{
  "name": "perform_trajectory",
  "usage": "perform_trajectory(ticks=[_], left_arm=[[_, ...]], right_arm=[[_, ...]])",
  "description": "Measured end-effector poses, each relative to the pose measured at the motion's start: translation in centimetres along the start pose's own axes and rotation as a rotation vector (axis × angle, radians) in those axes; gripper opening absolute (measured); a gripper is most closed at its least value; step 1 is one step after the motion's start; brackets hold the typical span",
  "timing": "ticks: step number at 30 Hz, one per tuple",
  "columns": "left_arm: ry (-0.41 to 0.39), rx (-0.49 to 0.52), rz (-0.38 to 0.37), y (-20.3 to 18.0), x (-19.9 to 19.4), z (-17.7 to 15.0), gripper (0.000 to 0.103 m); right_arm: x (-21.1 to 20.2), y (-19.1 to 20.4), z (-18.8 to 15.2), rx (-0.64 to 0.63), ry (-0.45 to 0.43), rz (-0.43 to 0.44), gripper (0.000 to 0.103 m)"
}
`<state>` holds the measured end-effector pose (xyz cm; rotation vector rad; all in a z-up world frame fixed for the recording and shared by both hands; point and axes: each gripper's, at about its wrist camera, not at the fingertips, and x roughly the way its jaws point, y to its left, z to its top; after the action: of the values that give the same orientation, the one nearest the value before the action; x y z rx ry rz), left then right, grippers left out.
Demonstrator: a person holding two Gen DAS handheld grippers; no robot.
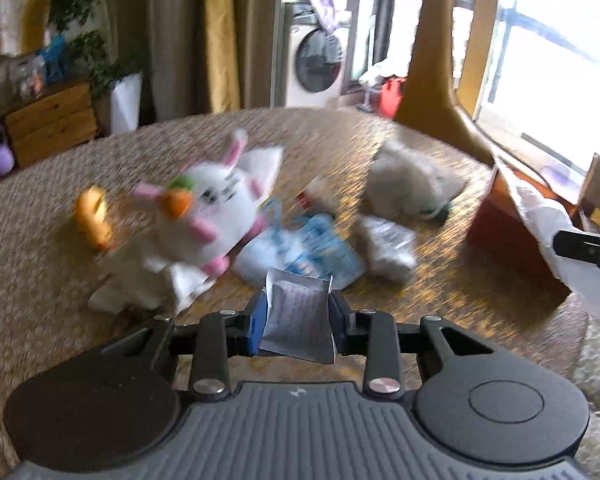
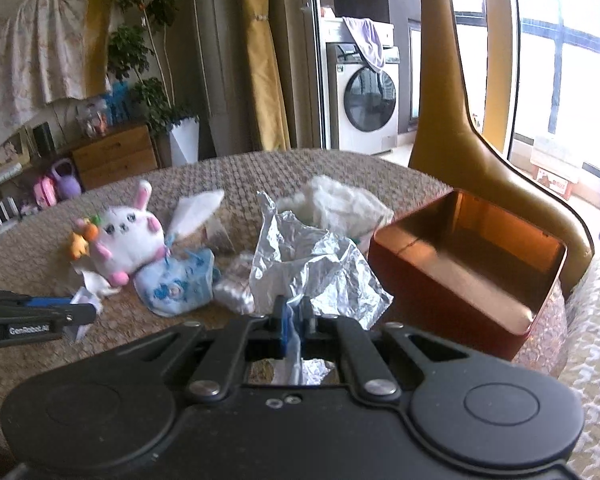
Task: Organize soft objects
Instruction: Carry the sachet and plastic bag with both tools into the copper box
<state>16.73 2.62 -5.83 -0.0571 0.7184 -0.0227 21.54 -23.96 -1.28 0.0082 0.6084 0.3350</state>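
My left gripper (image 1: 298, 312) is shut on a small grey-white packet (image 1: 298, 320) held above the woven table (image 1: 60, 280). My right gripper (image 2: 294, 316) is shut on a crumpled silvery plastic bag (image 2: 304, 260), just left of the open orange-red box (image 2: 472, 264). A white plush rabbit (image 2: 126, 240) with a carrot lies at the left; it also shows in the left wrist view (image 1: 208, 212). A blue-and-white soft pack (image 2: 176, 286) lies beside the rabbit. A white fluffy bundle (image 2: 340, 204) lies behind the bag.
A small orange toy (image 1: 94, 216) lies left of the rabbit. White tissues (image 1: 140, 280) lie under the rabbit. A tan chair back (image 2: 480, 140) stands behind the box. A washing machine (image 2: 364, 108) and a wooden cabinet (image 2: 116, 156) stand beyond the table.
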Motion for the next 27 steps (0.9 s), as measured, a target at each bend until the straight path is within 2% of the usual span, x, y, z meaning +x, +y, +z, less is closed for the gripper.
perform_trajectory(ticks=[9, 18, 27], left_arm=[[-0.05, 0.114, -0.089, -6.3, -0.2, 3.4, 0.032], [-0.063, 0.219, -0.158, -13.0, 1.9, 5.6, 0.032], [-0.017, 0.212, -0.264, -18.5, 5.8, 8.5, 0.032]], right_arm=[[-1.8, -2.8, 2.8, 0.017, -0.064, -0.019, 0.004], [-1.1, -6.9, 3.8, 0.04, -0.067, -0.083, 0.004], [0.3, -11.6, 3.9, 0.065, -0.036, -0.136, 0.005]])
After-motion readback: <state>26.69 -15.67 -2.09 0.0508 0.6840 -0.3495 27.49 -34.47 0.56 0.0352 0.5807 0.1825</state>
